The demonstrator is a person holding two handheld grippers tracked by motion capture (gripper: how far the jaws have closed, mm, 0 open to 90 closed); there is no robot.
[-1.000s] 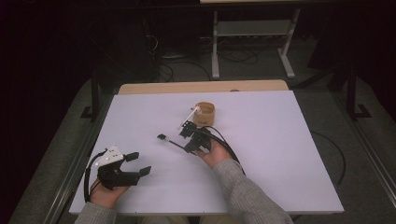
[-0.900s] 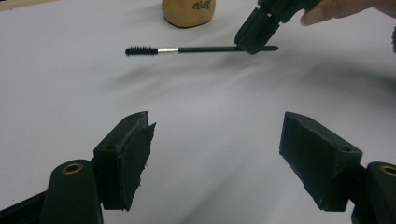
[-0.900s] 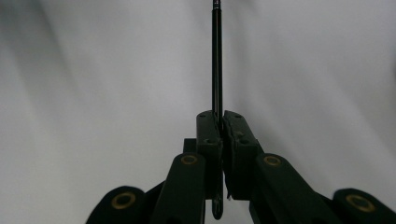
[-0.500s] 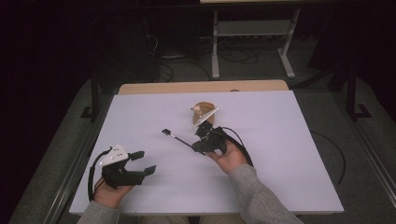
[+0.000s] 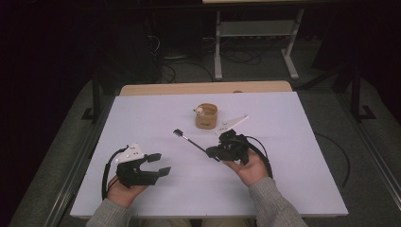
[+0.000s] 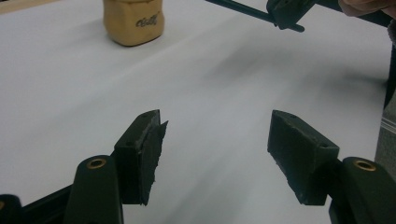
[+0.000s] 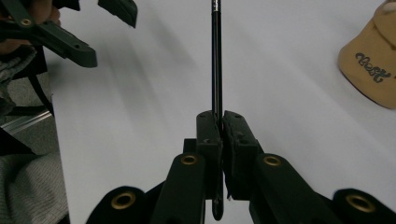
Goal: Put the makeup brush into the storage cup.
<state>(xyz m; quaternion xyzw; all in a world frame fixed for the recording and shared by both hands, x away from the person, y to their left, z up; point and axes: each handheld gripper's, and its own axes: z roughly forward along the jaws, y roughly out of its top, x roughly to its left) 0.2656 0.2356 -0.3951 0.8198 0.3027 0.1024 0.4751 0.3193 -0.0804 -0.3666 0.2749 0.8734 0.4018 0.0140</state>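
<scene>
brush [image 5: 191, 142]: thin black stick with a small dark head, clamped at its near end in the right tongs [image 5: 213, 152], lifted over the tabletop [image 5: 293, 161].
left tongs [image 5: 158, 163]: near edge, jaws apart, holding nothing, palm under the body.
right hand [image 5: 248, 165]: cupped beneath its tongs.
axis: long, head aimed far-left.
tan cup [image 5: 206, 116]: beyond, upright.

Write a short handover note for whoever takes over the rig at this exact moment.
Right gripper: shut on the thin black brush, held near its handle end, head pointing away toward the table's left.
Left gripper: open, holding nothing, low over the white table at front left.
Tan cup: upright, mid-table, far side.
Done: brush is out of the cup and gripped.
Left: probably setting the brush down; destination unclear.
</scene>
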